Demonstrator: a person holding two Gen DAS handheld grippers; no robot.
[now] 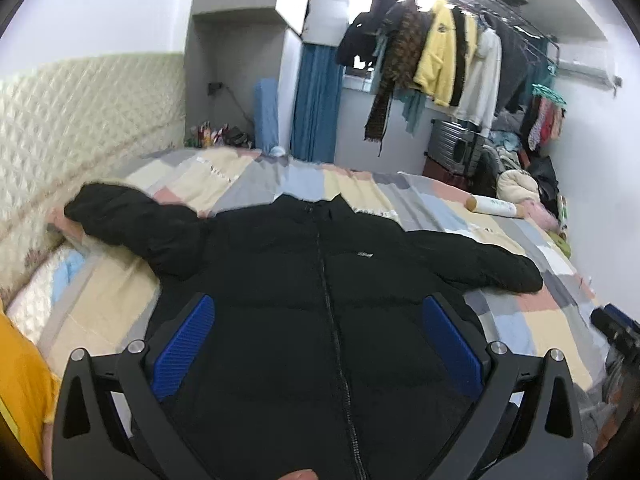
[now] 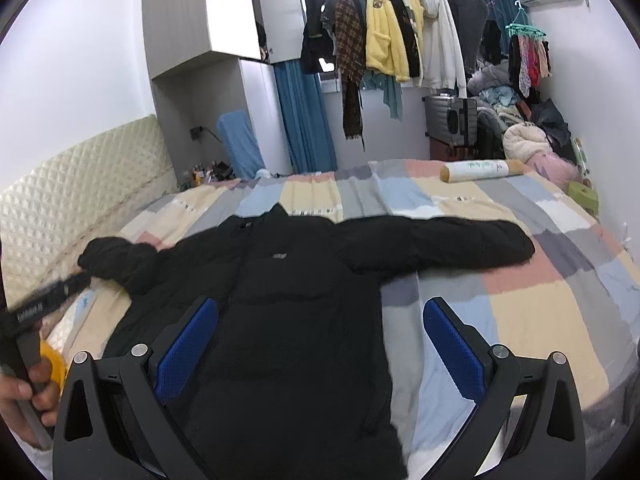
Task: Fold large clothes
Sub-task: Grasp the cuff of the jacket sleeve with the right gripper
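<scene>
A black puffer jacket (image 1: pixel 320 280) (image 2: pixel 288 300) lies front up and zipped on the bed, both sleeves spread out. In the left wrist view its left sleeve (image 1: pixel 120 220) reaches the headboard and its right sleeve (image 1: pixel 480 260) points right. My left gripper (image 1: pixel 318 304) hovers open over the jacket's lower middle, blue pads either side of the zipper, nothing between them. My right gripper (image 2: pixel 320 304) is open above the jacket's right lower edge, one pad over the jacket and one over the sheet. The hem is hidden below both grippers.
The bed has a patchwork sheet (image 2: pixel 520 300) and a quilted cream headboard (image 1: pixel 80 112) on the left. A rolled cylinder (image 2: pixel 480 170) lies at the far right corner. Behind it are hanging clothes (image 2: pixel 400 32), a suitcase (image 2: pixel 450 120) and piled laundry. A hand (image 2: pixel 24 392) is at the left edge.
</scene>
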